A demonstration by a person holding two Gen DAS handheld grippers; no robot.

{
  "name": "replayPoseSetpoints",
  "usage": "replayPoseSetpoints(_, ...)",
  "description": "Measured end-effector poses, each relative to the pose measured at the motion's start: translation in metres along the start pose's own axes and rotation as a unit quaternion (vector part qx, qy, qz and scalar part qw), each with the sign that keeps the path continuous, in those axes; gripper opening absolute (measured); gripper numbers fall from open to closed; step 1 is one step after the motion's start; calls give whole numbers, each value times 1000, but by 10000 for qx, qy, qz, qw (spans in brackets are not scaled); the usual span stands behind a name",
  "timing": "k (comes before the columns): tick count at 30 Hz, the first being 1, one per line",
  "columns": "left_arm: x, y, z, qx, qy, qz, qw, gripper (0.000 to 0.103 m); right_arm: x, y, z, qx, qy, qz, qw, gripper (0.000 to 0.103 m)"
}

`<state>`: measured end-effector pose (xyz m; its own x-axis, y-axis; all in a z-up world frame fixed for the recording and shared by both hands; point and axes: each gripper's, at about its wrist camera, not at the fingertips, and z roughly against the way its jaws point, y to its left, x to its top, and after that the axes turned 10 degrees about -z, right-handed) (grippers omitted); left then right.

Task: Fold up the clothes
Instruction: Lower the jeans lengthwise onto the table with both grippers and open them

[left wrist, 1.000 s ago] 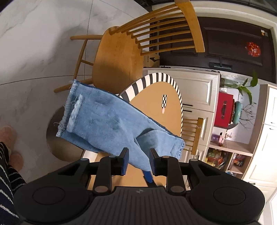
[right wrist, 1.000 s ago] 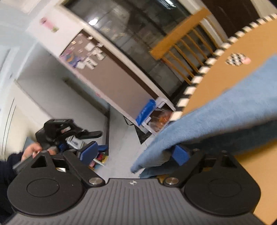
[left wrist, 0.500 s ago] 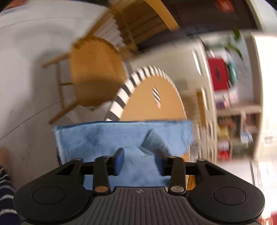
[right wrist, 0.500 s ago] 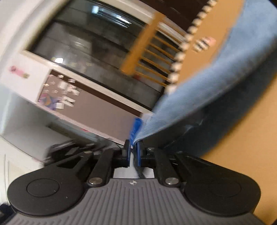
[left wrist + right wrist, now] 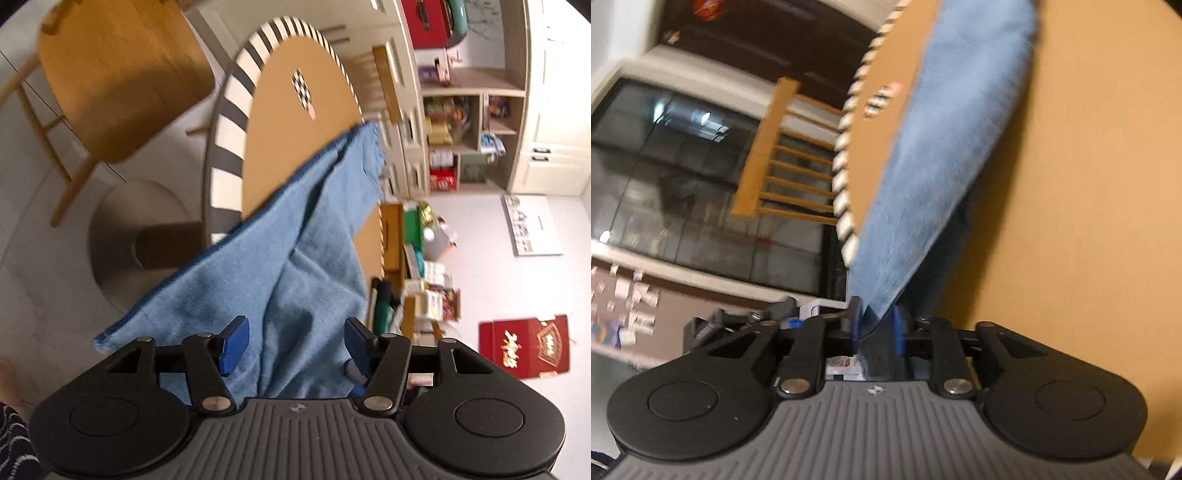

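Observation:
A blue denim garment [image 5: 314,258] drapes from the round orange table [image 5: 295,147] down toward my left gripper [image 5: 295,339]. That gripper's jaws are opening; the cloth lies loosely between the blue pads [image 5: 234,343], which do not press on it. In the right wrist view the same denim [image 5: 942,147] runs as a blurred band across the table top [image 5: 1071,184] to my right gripper [image 5: 877,325]. Its jaws are opening too, with a fold of the cloth between them and a small gap showing beside the left pad.
A wooden chair [image 5: 118,74] stands left of the table, whose rim [image 5: 229,140] is striped black and white. Its round base [image 5: 140,240] sits on the pale floor. Shelves of goods [image 5: 461,129] and a red box [image 5: 524,347] are at the right. Another chair [image 5: 783,155] stands beyond the table.
Both views have rolled and swung. The left jaws have spread wider around the denim. The right jaws shut on the cloth's edge, then parted again. The denim now stretches lengthwise over the table.

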<state>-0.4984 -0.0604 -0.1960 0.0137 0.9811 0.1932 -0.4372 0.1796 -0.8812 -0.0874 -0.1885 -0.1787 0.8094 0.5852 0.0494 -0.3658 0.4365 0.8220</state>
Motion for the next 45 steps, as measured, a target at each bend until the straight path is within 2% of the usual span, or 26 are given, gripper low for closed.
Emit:
replayPoseSetpoints(1,2,0,-4,-36,70,-19,10000,59,-6,-3,-2,-41,10,-92,9999,55)
replayPoseSetpoints(2,3,1,-7,-72,140,-37,9999,59,-11,-4,-4,-105,7,-111,9999,59)
replayPoseSetpoints(5,7,1,-16,-61,319,-159,9993,59,-26,6,-9,-385,-264,309,9984,56)
replayPoseSetpoints(6,8,1,-18,-72,378,-180,9991,59,-29,8,-11,-489,-362,389,9974,43)
replayPoseSetpoints(7,10,0,-19,-43,419,-249,9988,59,-31,6,-11,-447,-381,345,9977,10)
replayPoseSetpoints(8,12,0,-21,-12,457,-321,9984,60,-30,6,-10,-276,-353,223,9987,5)
replayPoseSetpoints(11,18,-4,-20,-55,470,-566,9973,67,-29,19,-2,345,-324,94,9988,4)
replayPoseSetpoints(13,22,-2,-21,-332,442,-482,9973,75,-24,32,6,784,-324,20,9964,4)
replayPoseSetpoints(14,23,0,-22,-542,434,-308,9971,80,-21,35,10,1002,-324,-97,9944,4)
replayPoseSetpoints(17,26,8,-29,-1180,377,275,9919,81,-10,35,15,1337,-263,-481,9895,4)
replayPoseSetpoints(19,25,13,-33,-1478,229,608,9869,78,-5,34,14,1333,-223,-605,9890,4)
replayPoseSetpoints(21,25,14,-37,-1599,277,635,9847,58,-4,31,12,1170,-191,-655,9908,4)
replayPoseSetpoints(22,25,14,-39,-1619,355,617,9842,51,-5,27,12,1134,-182,-723,9908,4)
replayPoseSetpoints(24,26,15,-40,-1509,496,514,9860,25,-9,23,8,1127,-158,-829,9900,4)
replayPoseSetpoints(27,28,15,-38,-1346,563,395,9885,12,-14,24,-6,1069,-121,-866,9904,4)
replayPoseSetpoints(29,34,8,-27,-1312,447,177,9902,6,-17,27,-17,1035,-126,-833,9911,5)
replayPoseSetpoints(31,42,0,-15,-1191,360,-165,9921,5,-21,28,-23,935,-134,-735,9928,5)
replayPoseSetpoints(33,46,0,-6,-871,445,-402,9944,5,-26,20,-32,649,-115,-722,9952,5)
replayPoseSetpoints(36,43,20,-14,-98,718,-461,9963,5,-31,-1,-57,158,-36,-895,9959,5)
replayPoseSetpoints(38,37,30,-21,261,860,-537,9945,5,-37,-14,-69,-16,-4,-1090,9940,5)
replayPoseSetpoints(42,29,29,-21,251,849,-601,9943,4,-41,-9,-68,-49,-171,-917,9956,4)
replayPoseSetpoints(45,33,13,-19,11,706,-656,9953,4,-42,14,-55,158,-370,-494,9980,4)
